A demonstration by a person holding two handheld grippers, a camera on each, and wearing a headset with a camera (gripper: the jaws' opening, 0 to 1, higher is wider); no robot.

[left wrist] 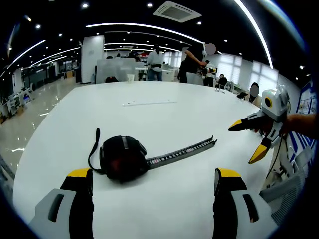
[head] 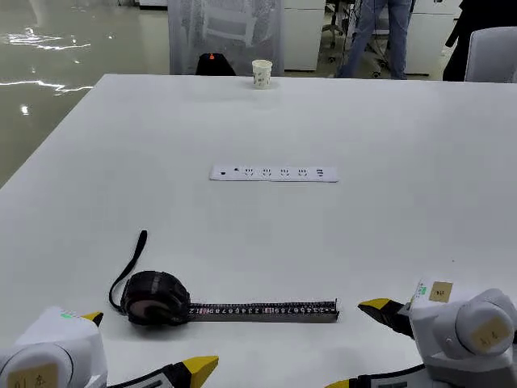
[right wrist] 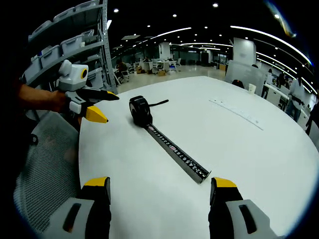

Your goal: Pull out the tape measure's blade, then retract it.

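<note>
While the white counter (head: 388,226) spreads wide, the left tool (head: 145,343) and right tool (head: 355,343) hover open and empty at its near edge; between them lies the black tape measure (head: 153,297), blade (head: 262,309) extended flat, tip pointing toward the right tool.

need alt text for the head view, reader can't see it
A round black tape measure lies on a white table, its marked blade pulled out to the right. The open yellow-tipped left gripper and right gripper flank it at the bottom corners; a white power strip and paper cup sit farther back.
</note>
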